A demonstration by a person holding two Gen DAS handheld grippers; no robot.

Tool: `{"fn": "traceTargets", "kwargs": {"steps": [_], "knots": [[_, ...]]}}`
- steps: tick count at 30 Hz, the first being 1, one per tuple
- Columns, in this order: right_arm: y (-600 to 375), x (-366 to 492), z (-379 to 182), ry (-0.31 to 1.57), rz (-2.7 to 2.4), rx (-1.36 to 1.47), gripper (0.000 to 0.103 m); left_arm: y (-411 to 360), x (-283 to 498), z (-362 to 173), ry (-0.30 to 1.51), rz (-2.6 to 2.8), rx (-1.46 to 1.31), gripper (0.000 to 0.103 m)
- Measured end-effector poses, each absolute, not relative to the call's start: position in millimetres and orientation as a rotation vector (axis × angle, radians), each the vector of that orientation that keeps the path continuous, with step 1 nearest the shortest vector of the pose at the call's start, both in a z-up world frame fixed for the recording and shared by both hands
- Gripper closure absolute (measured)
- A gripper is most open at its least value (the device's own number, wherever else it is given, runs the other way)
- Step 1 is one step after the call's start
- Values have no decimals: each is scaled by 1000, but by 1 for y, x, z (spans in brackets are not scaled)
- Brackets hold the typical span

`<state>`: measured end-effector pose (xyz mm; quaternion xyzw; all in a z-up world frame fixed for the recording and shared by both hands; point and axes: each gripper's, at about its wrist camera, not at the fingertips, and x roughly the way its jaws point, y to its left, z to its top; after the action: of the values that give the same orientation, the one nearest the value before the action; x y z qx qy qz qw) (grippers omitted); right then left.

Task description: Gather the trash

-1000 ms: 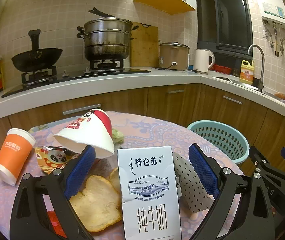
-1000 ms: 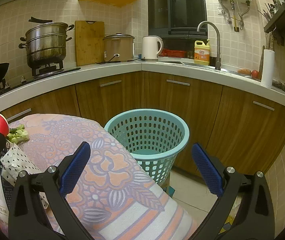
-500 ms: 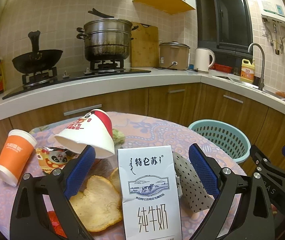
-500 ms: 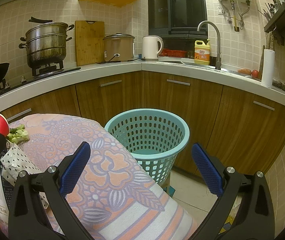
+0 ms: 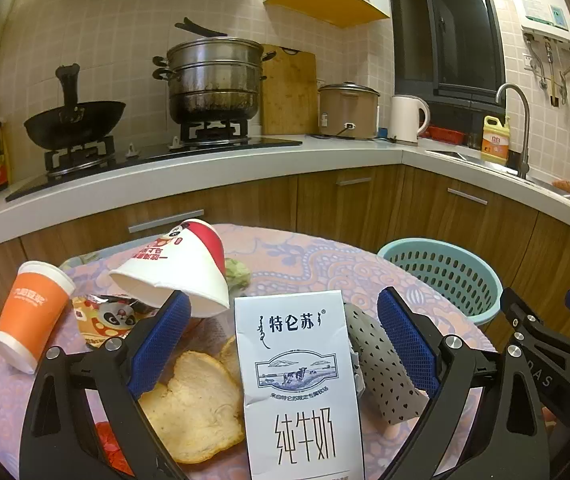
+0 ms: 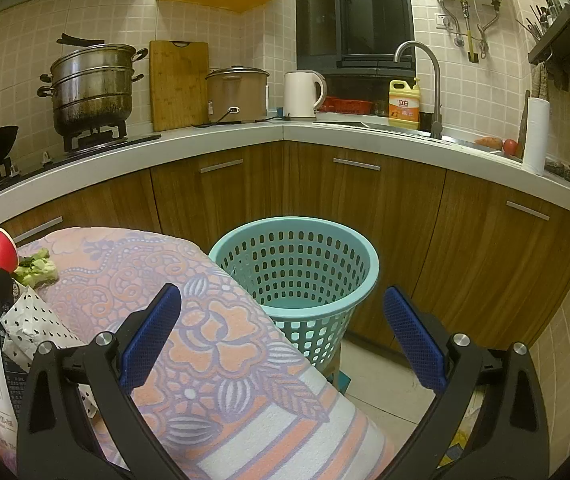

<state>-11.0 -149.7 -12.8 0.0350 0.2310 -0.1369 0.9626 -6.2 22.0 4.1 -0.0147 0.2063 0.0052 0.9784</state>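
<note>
Kitchen, round patterned surface (image 5: 305, 256) w/ trash. Left view: left gripper (image 5: 285, 340) wide open, empty, astride milk carton (image 5: 299, 380); nothing moved since 1 s ago, so grasp not begun. Right view: right gripper (image 6: 281, 340) wide open, empty, facing basket (image 6: 297, 268), prob. empty.

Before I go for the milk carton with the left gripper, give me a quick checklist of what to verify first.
1. left gripper open wide enough to take the carton: ok.
2. milk carton standing upright between the fingers, not yet touched: ok.
3. Neighbours close by: the spotted paper bag and the tipped paper bowl crowd the carton: not ok.
4. teal basket open-topped beside the table: ok.
5. right gripper open, holding nothing: ok.
6. Whether the carton is empty: cannot tell.
</note>
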Motion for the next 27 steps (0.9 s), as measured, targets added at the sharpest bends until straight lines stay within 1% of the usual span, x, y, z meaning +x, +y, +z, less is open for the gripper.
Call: {"fn": "traceTargets", "kwargs": {"steps": [18,27], "knots": [[-151,-11,-12,465,-276,75,6,35,-7,8,414,11,-18,11],[-150,-11,-12,464,-281,80,6,30,-5,8,414,16,-10,11]]}}
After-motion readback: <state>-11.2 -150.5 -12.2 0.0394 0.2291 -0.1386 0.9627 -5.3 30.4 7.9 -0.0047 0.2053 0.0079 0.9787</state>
